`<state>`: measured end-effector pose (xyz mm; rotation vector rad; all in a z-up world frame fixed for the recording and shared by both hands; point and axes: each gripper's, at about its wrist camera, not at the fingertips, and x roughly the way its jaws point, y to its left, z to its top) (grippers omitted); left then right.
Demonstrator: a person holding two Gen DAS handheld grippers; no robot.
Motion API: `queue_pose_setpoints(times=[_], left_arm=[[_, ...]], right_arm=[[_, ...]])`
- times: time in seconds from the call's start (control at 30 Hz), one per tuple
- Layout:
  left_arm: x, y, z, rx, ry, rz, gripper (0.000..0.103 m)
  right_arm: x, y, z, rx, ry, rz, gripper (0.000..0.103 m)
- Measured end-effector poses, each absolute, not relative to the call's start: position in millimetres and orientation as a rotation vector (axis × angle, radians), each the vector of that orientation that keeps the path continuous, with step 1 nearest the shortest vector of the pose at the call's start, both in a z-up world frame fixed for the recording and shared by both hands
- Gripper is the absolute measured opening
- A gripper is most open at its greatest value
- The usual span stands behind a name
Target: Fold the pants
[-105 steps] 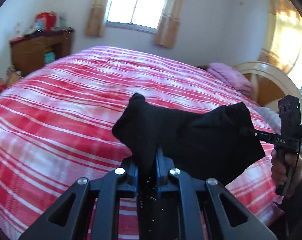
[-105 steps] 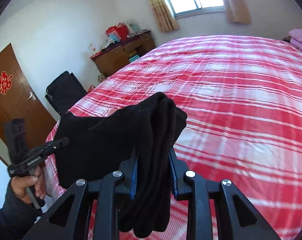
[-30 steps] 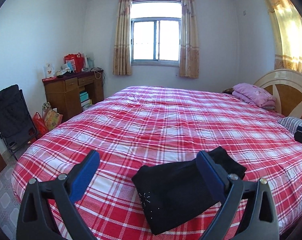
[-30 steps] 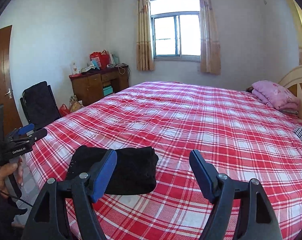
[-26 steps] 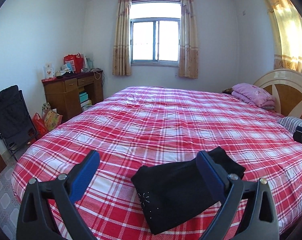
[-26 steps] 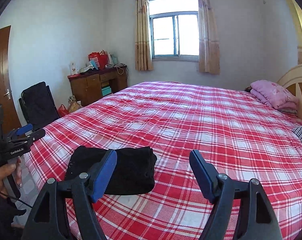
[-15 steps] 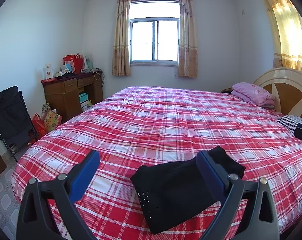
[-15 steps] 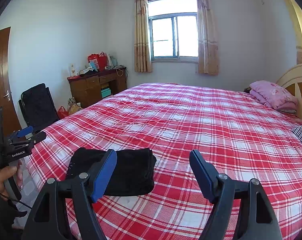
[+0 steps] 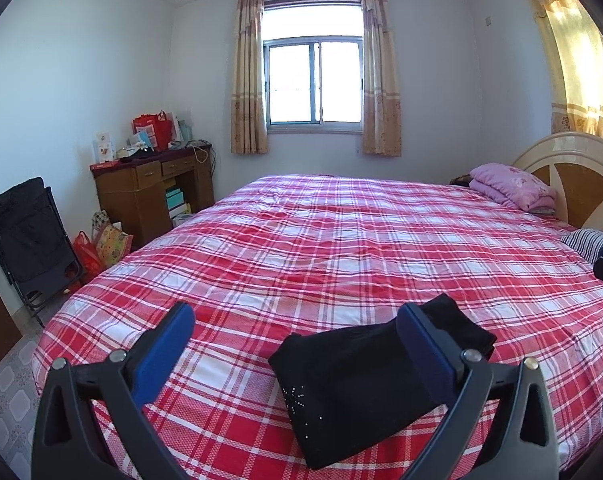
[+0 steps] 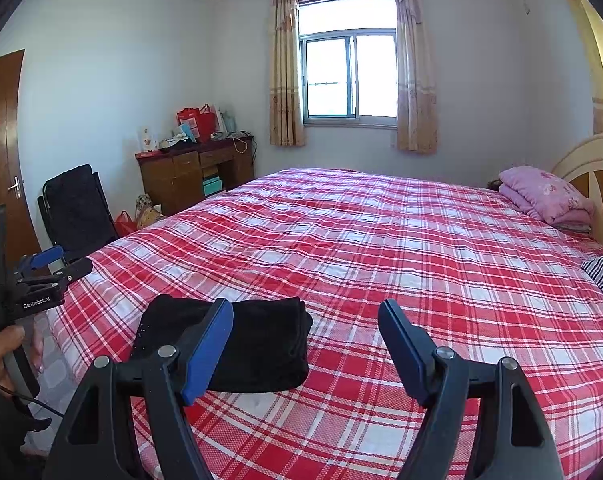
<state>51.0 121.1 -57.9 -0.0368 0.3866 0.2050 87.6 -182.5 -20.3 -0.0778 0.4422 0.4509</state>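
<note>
Black pants (image 9: pixel 353 384) folded into compact bundle, lying flat near bed edge.

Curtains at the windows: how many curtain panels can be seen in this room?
3. Two hang at the far window, a left panel and a right panel. A third, yellow curtain hangs above the headboard. Others may be hidden.

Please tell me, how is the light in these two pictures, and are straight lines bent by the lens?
Left wrist view: the window is overexposed to white, the yellow curtain glows, and the black pants lose almost all fold detail. Right wrist view: the window is overexposed too, the door edge bows, and the corners are dark.
</note>
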Motion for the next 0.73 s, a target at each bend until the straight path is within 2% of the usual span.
queue_pose_setpoints(times=[0.73], left_arm=[[56.0, 115.8, -65.4, -0.005, 0.396, 0.235, 0.103]], right_arm=[[86.1, -176.2, -24.5, -0.102, 0.444, 0.459, 0.076]])
